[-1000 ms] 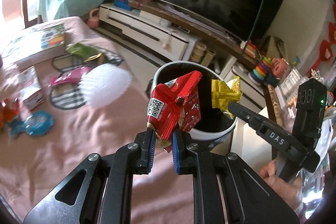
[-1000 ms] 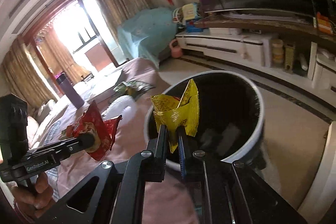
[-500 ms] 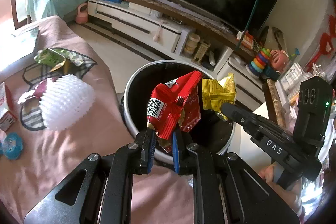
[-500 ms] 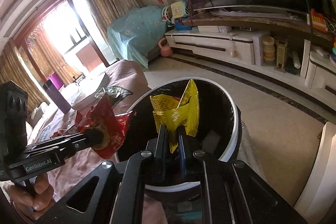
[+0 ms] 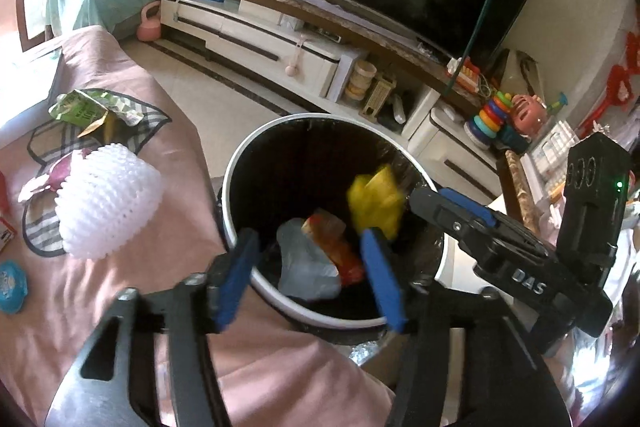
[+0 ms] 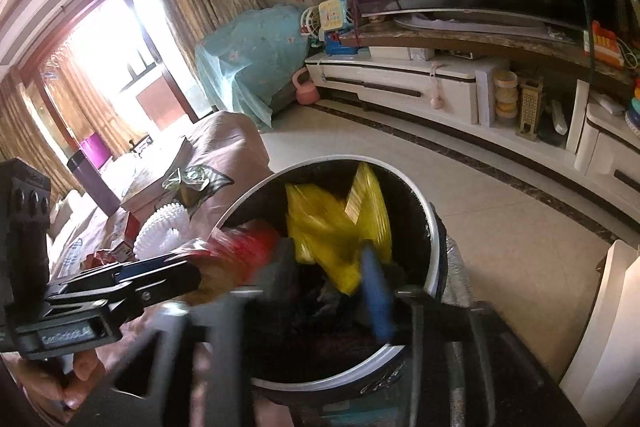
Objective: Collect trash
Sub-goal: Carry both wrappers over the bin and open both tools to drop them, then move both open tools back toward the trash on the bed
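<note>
A round bin (image 5: 229, 183) with a white rim and black liner stands beside the pink-covered table. My left gripper (image 5: 310, 279) hangs over it, jaws opening, nothing between the blue pads. The red wrapper (image 5: 336, 247) is a blur falling inside the bin, beside a grey plastic bag (image 5: 304, 263). The right gripper (image 6: 328, 283) is over the same bin (image 6: 434, 227), jaws opening too. A blurred yellow wrapper (image 6: 336, 231) drops loose between and above its fingers, free of the pads. It also shows as the yellow wrapper (image 5: 376, 203) at the right gripper's (image 5: 420, 199) tip.
On the pink cloth (image 5: 120, 307) lie a white spiky foam net (image 5: 108, 203), a green wrapper (image 5: 84, 111) and a blue lid (image 5: 12, 287). A purple bottle (image 6: 94, 183) stands further back. A TV cabinet (image 5: 260, 43) runs behind the bin across tiled floor.
Both grippers have opened over the bin. The red wrapper has left my left jaws and the yellow wrapper has left the right jaws; both are falling into the bin.
</note>
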A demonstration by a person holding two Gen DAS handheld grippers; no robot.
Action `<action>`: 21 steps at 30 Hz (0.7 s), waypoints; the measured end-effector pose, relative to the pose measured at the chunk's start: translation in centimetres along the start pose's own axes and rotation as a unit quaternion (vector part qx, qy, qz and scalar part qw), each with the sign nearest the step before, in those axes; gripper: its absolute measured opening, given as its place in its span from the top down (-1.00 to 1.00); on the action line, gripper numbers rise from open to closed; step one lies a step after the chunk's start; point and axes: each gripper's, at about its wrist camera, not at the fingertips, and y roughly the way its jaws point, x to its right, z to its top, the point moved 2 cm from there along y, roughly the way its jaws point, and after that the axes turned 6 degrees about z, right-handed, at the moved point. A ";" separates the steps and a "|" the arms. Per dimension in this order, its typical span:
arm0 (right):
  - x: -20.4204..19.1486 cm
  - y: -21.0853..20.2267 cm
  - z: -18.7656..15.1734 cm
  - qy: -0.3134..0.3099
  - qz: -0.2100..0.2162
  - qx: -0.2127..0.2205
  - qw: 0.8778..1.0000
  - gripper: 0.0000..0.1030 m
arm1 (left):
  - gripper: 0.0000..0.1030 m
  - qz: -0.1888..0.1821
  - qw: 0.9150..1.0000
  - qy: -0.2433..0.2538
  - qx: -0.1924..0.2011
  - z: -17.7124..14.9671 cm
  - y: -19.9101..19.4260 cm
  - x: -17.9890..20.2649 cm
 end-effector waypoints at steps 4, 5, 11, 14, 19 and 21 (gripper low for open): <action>-0.1 -0.6 -0.2 0.001 -0.001 0.009 1.000 -0.42 | -0.31 0.006 1.000 0.000 0.010 -0.8 -1.2 -0.7; -0.2 -0.7 -0.1 0.002 0.000 0.010 1.000 -0.43 | -0.33 0.008 1.000 -0.001 0.013 -1.1 -1.6 -1.0; -2.4 -1.2 -0.6 -0.007 0.011 0.016 1.000 -0.70 | -0.40 0.027 0.999 -0.021 0.023 -3.6 -3.9 -3.6; -4.4 -1.3 -1.2 -0.015 0.029 0.017 0.999 -0.79 | -0.41 0.035 0.998 -0.036 0.027 -4.8 -5.2 -5.2; -7.7 -0.4 -2.6 -0.029 0.055 0.006 0.998 -0.88 | -0.42 0.061 0.996 -0.056 0.039 -6.7 -7.5 -8.4; -8.8 0.1 -3.1 -0.032 0.065 -0.003 0.997 -0.89 | -0.43 0.069 0.995 -0.060 0.042 -7.3 -8.2 -9.7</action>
